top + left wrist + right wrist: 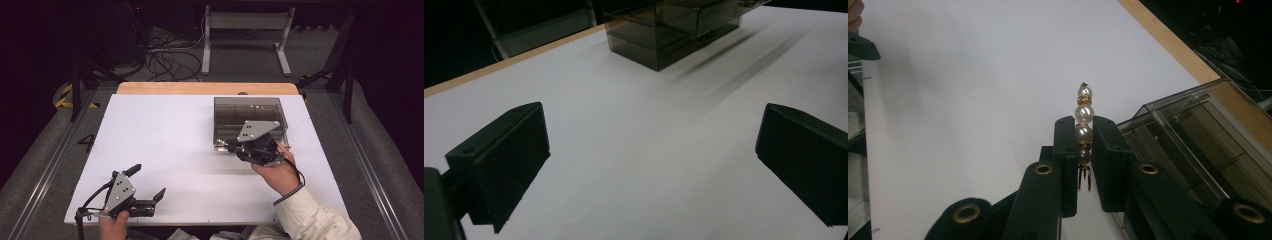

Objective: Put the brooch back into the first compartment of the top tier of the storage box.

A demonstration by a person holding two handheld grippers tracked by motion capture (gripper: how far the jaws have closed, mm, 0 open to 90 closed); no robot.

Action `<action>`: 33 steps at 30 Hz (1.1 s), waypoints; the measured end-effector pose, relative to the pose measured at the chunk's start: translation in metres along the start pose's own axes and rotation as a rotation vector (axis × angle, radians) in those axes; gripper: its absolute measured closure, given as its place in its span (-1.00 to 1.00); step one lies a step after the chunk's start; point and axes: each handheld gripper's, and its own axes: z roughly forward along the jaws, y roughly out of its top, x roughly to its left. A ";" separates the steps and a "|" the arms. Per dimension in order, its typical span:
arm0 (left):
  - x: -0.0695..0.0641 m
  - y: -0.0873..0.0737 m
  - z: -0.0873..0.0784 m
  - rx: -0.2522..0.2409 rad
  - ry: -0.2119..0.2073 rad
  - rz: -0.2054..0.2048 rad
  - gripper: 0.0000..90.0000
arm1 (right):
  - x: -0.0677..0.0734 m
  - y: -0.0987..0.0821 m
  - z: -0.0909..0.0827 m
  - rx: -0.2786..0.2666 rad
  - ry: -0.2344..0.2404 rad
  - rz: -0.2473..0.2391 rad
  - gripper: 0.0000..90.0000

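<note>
Pinching pearl pin (1083,131), right gripper (1083,145) nears box (250,120) at 12 o'clock; steady release advised. Left gripper (147,182) spread, idle.

A short string of cream pearl beads with gold spacers and a gold pronged end (1083,125) stands upright, pinched between two black jaws, above the white tabletop, just beside a smoky transparent plastic drawer box (250,116) with divided compartments.

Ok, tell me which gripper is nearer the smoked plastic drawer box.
Right. The right gripper sits at the drawer box's near edge, shut on a pearl hair clip. The left gripper is open, far off near the table's front left corner.
</note>
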 end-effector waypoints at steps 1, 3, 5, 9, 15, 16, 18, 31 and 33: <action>0.000 0.000 0.000 0.000 0.000 0.000 -0.96 | -0.001 0.001 0.001 0.003 -0.003 0.004 0.81; 0.000 0.000 0.000 0.000 0.001 0.002 -0.96 | -0.004 0.002 0.004 0.008 -0.003 0.007 0.81; 0.000 0.000 0.000 0.000 0.001 0.002 -0.96 | -0.005 0.003 0.005 0.010 -0.003 0.011 0.81; 0.000 0.000 0.000 0.001 0.001 0.002 -0.96 | -0.010 0.004 0.010 0.016 -0.007 0.019 0.81; 0.001 0.000 0.000 0.001 0.002 0.005 -0.96 | -0.017 0.002 0.015 0.015 -0.034 0.033 0.81; 0.001 0.000 0.000 0.001 0.002 0.006 -0.96 | -0.018 0.001 0.016 0.010 -0.038 0.027 0.81; 0.001 0.000 0.000 0.002 0.001 0.005 -0.96 | -0.020 0.001 0.017 0.004 -0.048 0.026 0.81; 0.001 0.000 0.000 0.003 -0.002 -0.006 -0.96 | -0.038 -0.006 0.031 0.038 -0.067 0.069 0.81; 0.001 -0.001 0.000 0.003 -0.002 -0.008 -0.96 | -0.039 -0.007 0.033 0.041 -0.071 0.077 0.81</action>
